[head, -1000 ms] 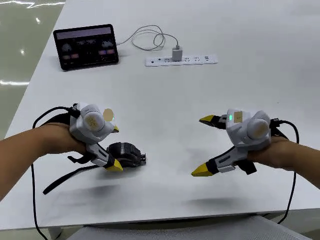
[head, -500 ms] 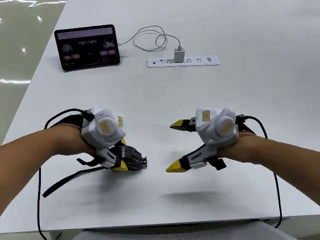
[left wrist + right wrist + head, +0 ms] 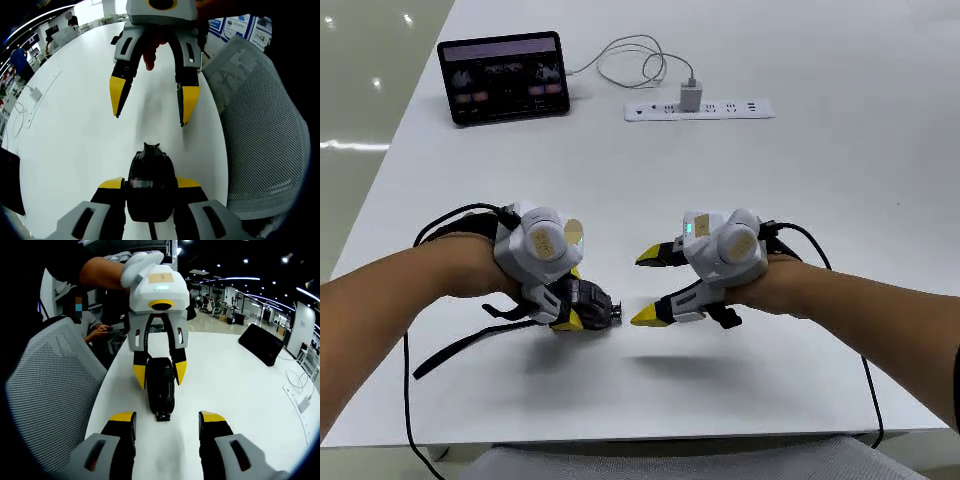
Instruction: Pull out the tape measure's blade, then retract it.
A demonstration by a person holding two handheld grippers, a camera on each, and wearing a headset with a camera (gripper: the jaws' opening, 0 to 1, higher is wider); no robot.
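Left tool (image 3: 573, 297) clamps tape measure (image 3: 593, 303); right tool (image 3: 639, 290) agape.

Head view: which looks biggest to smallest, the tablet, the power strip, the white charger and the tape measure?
1. tablet
2. power strip and tape measure: about alike; the strip is long and thin, the tape measure nearer and partly hidden by the left gripper.
3. white charger, smallest.
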